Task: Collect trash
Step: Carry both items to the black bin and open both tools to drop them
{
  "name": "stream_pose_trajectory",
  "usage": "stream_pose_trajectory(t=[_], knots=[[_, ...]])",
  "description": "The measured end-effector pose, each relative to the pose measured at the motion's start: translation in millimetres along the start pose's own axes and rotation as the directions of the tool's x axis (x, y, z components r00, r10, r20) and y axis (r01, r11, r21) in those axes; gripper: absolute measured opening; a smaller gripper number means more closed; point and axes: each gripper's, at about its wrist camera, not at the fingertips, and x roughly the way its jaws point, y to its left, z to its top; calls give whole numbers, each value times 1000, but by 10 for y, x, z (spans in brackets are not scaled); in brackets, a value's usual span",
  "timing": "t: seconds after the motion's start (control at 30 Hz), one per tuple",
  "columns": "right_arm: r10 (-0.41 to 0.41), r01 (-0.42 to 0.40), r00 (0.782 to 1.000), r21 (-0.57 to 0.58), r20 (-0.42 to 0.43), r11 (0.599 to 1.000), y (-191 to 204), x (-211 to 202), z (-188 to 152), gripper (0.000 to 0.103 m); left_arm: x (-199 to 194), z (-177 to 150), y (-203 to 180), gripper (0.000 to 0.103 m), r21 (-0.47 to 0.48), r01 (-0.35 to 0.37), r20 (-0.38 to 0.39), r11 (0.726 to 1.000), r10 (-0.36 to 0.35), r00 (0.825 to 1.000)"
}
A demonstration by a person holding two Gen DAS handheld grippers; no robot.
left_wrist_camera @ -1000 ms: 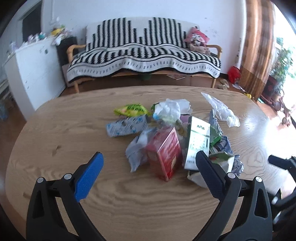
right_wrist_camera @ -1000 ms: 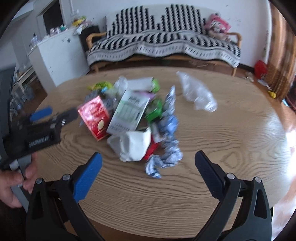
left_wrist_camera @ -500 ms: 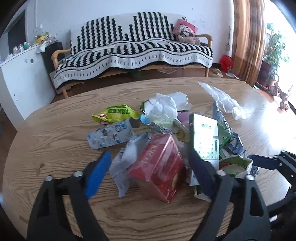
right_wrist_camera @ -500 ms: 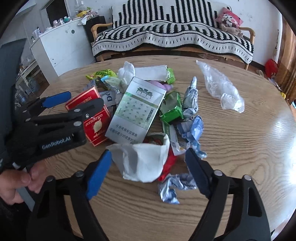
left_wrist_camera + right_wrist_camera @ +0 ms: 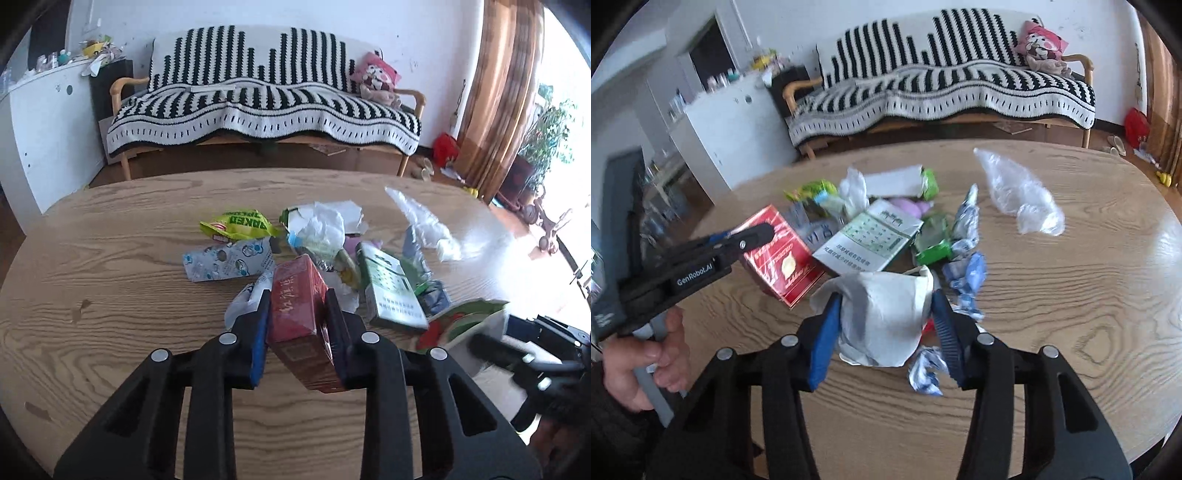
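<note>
— What's on the wooden worktop (image 5: 110,277)?
— Trash heaped mid-worktop. My left hand-held gripper (image 5: 298,321), wide open a second ago, is closing on the glossy red box (image 5: 297,306); my right hand-held gripper (image 5: 886,325) closes around the crumpled white carton (image 5: 886,314).

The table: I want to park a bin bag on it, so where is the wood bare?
The table is bare along its left side, beyond the blue-and-white wrapper, and on the near strip under the left gripper. The right end past the clear plastic bag is bare too. The middle is crowded around the red box and green-and-white box.
</note>
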Motion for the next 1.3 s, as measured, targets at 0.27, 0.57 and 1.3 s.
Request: stream_pose_trajectory(t=[0.27, 0.57, 1.3], knots=[[-23, 3, 993, 163, 116, 987, -758, -995, -185, 49, -404, 119, -256, 27, -30, 21, 45, 999, -20, 999], [-454, 378, 881, 382, 129, 843, -1916, -2021, -839, 50, -344, -62, -2114, 27, 200, 310, -2, 929, -316, 949], [-619, 589, 753, 649, -225, 481, -4011, -2925, -2922, 50, 968, -2037, -5555, 27, 458, 652, -446, 604, -478, 757]])
